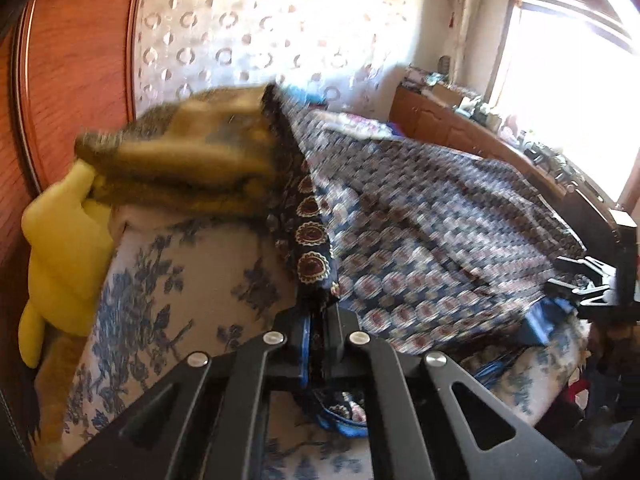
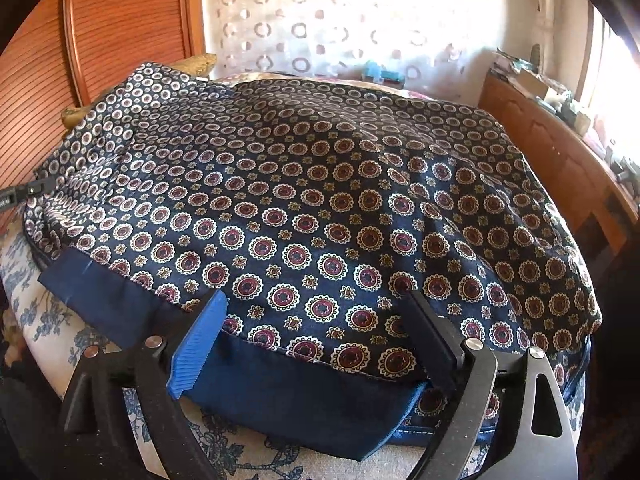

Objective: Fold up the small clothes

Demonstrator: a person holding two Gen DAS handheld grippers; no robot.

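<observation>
A navy garment (image 2: 320,200) printed with red and cream medallions lies spread over the bed, its plain blue band (image 2: 280,392) toward me. My right gripper (image 2: 316,308) is open, jaws wide apart over the printed cloth just above the band, holding nothing. My left gripper (image 1: 318,316) is shut on a raised edge of the same garment (image 1: 420,240), which slopes away from the jaws in a blurred sheet. The right gripper also shows at the right edge of the left wrist view (image 1: 588,292). The left gripper's tip shows at the left edge of the right wrist view (image 2: 28,192).
The bed has a white sheet with blue flowers (image 1: 168,280). An ochre folded blanket (image 1: 192,152) and a yellow plush toy (image 1: 64,248) lie at the wooden headboard (image 1: 80,60). A wooden cabinet (image 2: 560,152) with clutter stands under the bright window.
</observation>
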